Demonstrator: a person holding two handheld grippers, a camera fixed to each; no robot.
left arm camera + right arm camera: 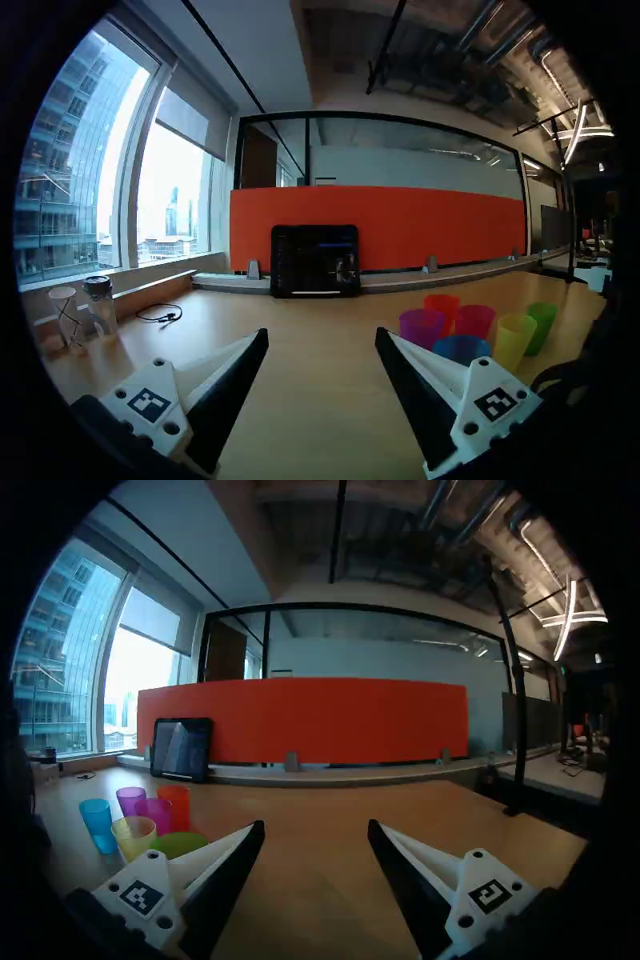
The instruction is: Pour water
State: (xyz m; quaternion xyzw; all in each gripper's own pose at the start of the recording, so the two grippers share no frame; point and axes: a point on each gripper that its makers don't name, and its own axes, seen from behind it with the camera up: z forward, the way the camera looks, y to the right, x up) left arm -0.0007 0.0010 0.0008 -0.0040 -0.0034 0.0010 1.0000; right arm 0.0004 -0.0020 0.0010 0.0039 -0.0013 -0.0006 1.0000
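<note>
A cluster of coloured plastic cups stands on the wooden table [320, 384]: purple [422, 327], red [442, 308], pink [474, 320], yellow [514, 339], green [542, 324] and blue [462, 350]. My left gripper [322, 336] is open and holds nothing; the cups stand just right of its right finger. In the right gripper view the same cups sit at the left: blue [98, 824], purple [130, 799], pink [154, 814], red [174, 805], yellow [134, 837], green [179, 845]. My right gripper [315, 826] is open with nothing between its fingers, over bare table.
A dark tablet [314, 261] leans against the orange partition [376, 226] at the table's far edge. A lidded bottle [99, 304] and a clear cup [64, 314] stand by the window at far left, with a black cable [160, 314] lying nearby.
</note>
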